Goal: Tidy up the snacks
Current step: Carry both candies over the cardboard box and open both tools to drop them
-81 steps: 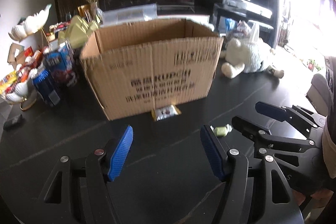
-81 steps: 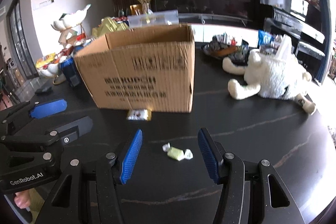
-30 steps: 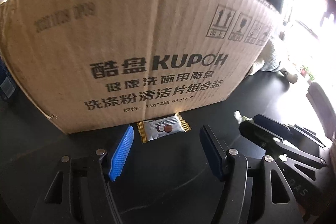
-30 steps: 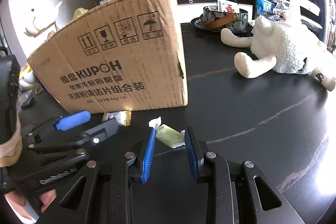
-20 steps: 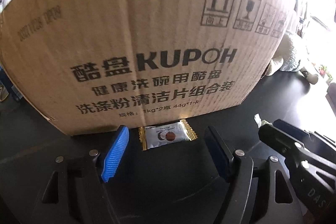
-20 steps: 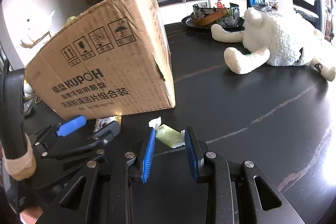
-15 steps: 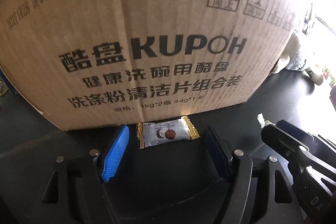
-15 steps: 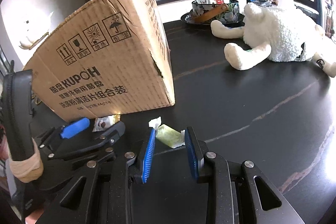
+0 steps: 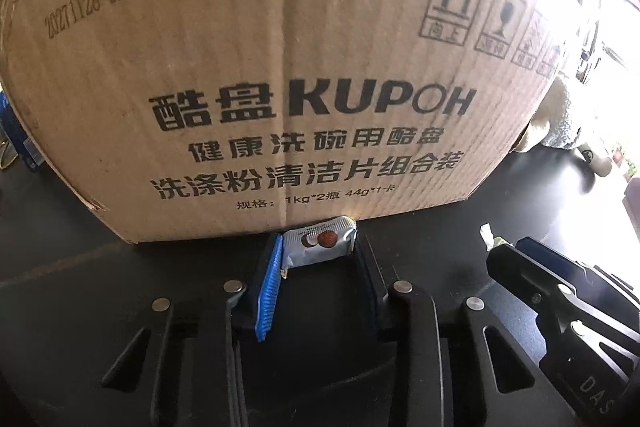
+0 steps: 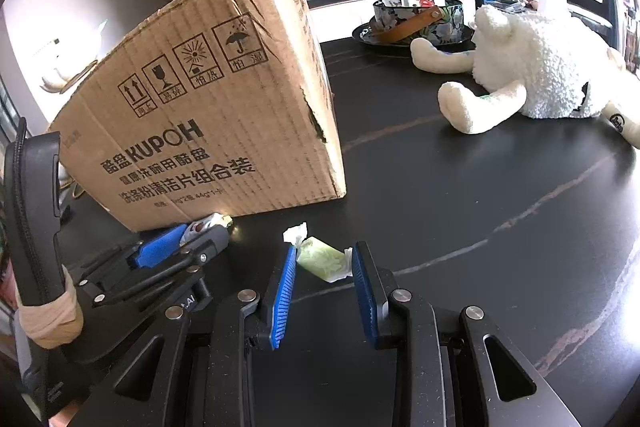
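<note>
black table [image 9: 420, 243]: snack packet [image 9: 320, 243] btwn left gripper [image 9: 318, 247] pads

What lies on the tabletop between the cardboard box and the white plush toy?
Nothing: in the right wrist view, the black table is bare between the cardboard box and the white plush toy.

Black hand-held gripper [image 9: 318, 251] frames — blue ribbed pads [image 9: 269, 291]; silver screws [image 9: 234, 285].
</note>
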Action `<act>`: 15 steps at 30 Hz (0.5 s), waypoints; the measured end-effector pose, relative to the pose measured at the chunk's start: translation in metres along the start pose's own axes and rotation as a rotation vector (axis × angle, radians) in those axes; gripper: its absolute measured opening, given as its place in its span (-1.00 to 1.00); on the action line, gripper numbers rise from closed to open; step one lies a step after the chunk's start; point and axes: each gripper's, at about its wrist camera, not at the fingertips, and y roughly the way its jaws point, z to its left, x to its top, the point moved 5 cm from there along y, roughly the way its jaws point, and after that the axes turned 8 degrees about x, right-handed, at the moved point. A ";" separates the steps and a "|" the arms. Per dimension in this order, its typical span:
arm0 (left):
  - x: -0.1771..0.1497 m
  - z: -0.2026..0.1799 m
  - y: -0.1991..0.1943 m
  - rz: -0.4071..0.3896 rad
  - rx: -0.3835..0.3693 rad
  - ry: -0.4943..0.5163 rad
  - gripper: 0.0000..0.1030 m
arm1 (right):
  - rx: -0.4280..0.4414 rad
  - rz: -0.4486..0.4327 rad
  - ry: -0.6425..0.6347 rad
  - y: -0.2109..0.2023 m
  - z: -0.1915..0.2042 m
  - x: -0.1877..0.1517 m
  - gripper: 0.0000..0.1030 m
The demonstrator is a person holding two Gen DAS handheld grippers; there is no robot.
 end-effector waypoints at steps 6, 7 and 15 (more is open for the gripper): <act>-0.008 0.001 -0.008 -0.005 -0.021 0.008 -0.35 | 0.014 -0.005 0.000 -0.001 0.002 0.002 -0.41; -0.010 0.001 -0.010 -0.009 -0.023 0.012 -0.35 | 0.014 -0.006 -0.002 -0.001 0.002 0.002 -0.41; -0.020 0.011 -0.039 -0.040 -0.025 0.011 -0.35 | 0.024 -0.021 -0.028 -0.010 0.013 0.002 -0.41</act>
